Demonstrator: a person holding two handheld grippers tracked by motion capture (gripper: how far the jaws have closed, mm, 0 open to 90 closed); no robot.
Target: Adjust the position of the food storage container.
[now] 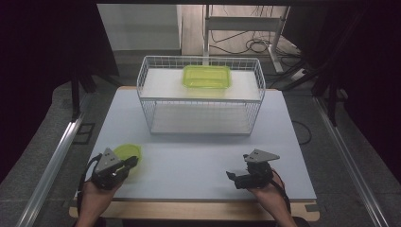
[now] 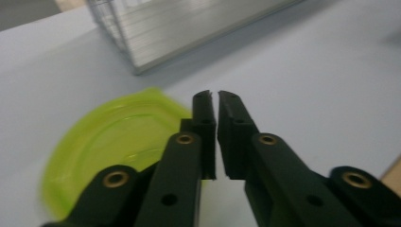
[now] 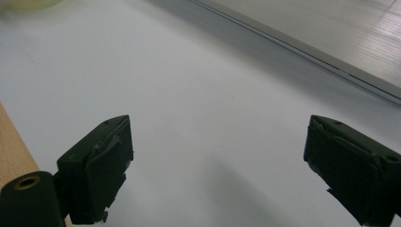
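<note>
A round lime-green lid point(image 1: 126, 152) lies on the white table top point(image 1: 198, 161) near its front left. My left gripper point(image 1: 134, 161) sits at the lid's near right edge. In the left gripper view the lid point(image 2: 113, 146) lies left of and under the left jaw. That gripper point(image 2: 217, 94) is shut, with only a thin slit and nothing visible between its jaws. My right gripper point(image 1: 238, 166) is held at the front right and points left. Its jaws stand wide open over bare table point(image 3: 220, 146).
A white wire basket point(image 1: 201, 94) with a shelf stands at the back centre, and a lime-green rectangular container point(image 1: 206, 76) rests on its upper level. The basket's corner point(image 2: 142, 33) is close ahead of the left gripper. A wooden strip point(image 1: 189, 210) edges the front.
</note>
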